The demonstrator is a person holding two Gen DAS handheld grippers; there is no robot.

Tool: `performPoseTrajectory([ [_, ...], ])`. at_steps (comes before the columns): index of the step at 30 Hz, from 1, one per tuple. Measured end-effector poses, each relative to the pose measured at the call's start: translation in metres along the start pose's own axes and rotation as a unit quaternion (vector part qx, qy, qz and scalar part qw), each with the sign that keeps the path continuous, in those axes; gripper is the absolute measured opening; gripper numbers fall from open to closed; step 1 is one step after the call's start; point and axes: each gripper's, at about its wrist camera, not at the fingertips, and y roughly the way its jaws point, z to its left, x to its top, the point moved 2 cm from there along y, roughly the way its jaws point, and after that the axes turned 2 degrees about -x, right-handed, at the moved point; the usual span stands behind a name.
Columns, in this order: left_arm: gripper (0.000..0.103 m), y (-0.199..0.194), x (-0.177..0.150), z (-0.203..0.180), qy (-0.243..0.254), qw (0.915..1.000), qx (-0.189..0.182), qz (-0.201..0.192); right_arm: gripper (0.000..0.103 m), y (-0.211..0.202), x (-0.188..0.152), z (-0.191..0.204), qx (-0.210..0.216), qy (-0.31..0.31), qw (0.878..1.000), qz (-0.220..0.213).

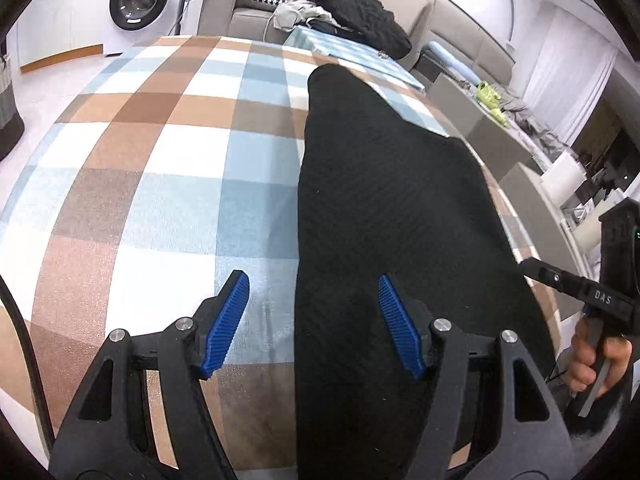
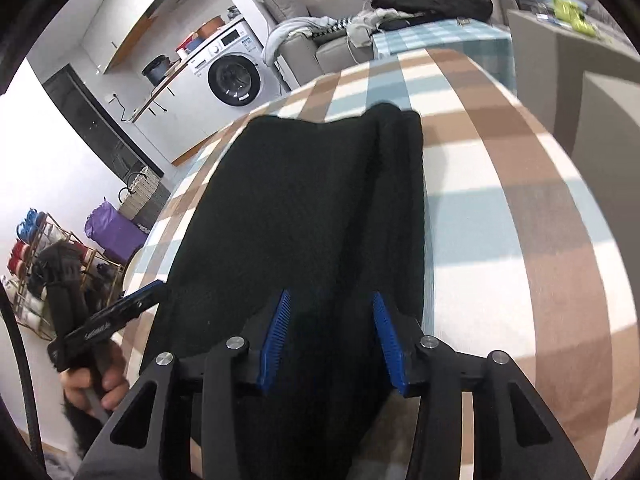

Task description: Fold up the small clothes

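Black garment [image 1: 384,216] spread long and flat on checked tablecloth [image 1: 160,152] over the tabletop, running from near edge toward far edge, narrowing at far end; ribbed knit texture visible in left wrist view. Folded-over ridge along garment's right side in right wrist view [image 2: 312,208], right border close to straight. Left gripper [image 1: 314,320] low over near edge, jaws released wide, straddling garment's left border: left blue pad [image 1: 226,324] above bare cloth, right blue pad [image 1: 400,326] above black fabric; contact with fabric not clear. Right gripper [image 2: 332,340] over near end of garment, jaws parted with visible gap, narrower than the left's, both pads [image 2: 274,344] over black fabric, nothing pinched between them. Right hand [image 1: 596,360] wrapped on its handle at right border of left wrist view, just past garment's right side; left hand [image 2: 96,384] on its handle at lower left of right wrist view, beside garment's left side. Beyond far edge: washing machine [image 1: 140,0], grey sofa [image 1: 248,16] with heap of dark clothes [image 1: 360,16] and light clothes [image 1: 296,14]. Second teal checked cloth [image 1: 352,60] at far right corner. Purple bag [image 2: 114,232] and wire rack [image 2: 44,256] on floor, left side of right wrist view.
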Motion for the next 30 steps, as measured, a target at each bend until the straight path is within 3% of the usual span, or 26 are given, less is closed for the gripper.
performPoseTrajectory([
  [5,0.063,0.014,-0.005,-0.013,0.021,0.9997,0.002,0.016,0.044,0.007,-0.005,0.0,-0.017,-0.006,1.0,0.016],
  [7,0.048,0.017,-0.007,-0.017,0.025,0.9996,-0.001,0.012,0.042,0.01,-0.007,0.002,-0.023,-0.016,0.999,0.021],
  [8,0.033,0.018,-0.008,-0.018,0.025,0.9995,-0.012,0.016,0.036,0.012,-0.007,0.003,-0.024,-0.02,0.999,0.023],
  [9,0.031,0.015,-0.011,-0.019,0.023,0.9995,-0.013,0.016,0.03,0.014,-0.006,0.002,-0.021,-0.021,0.999,0.022],
  [11,0.027,0.013,-0.011,-0.02,0.023,0.9996,-0.01,0.015,0.028,0.017,-0.005,0.005,-0.023,-0.028,0.999,0.022],
  [16,0.027,0.014,-0.004,-0.016,0.015,0.9998,-0.004,0.011,0.027,0.027,0.007,0.007,-0.023,-0.038,0.999,0.022],
  [26,0.027,0.036,0.047,0.008,0.018,0.9977,0.064,-0.009,0.027,0.078,0.063,0.028,-0.021,-0.046,0.999,0.013],
  [30,0.027,0.043,0.061,0.017,0.012,0.9971,0.073,-0.014,0.028,0.092,0.078,0.037,-0.037,-0.059,0.998,0.004],
])
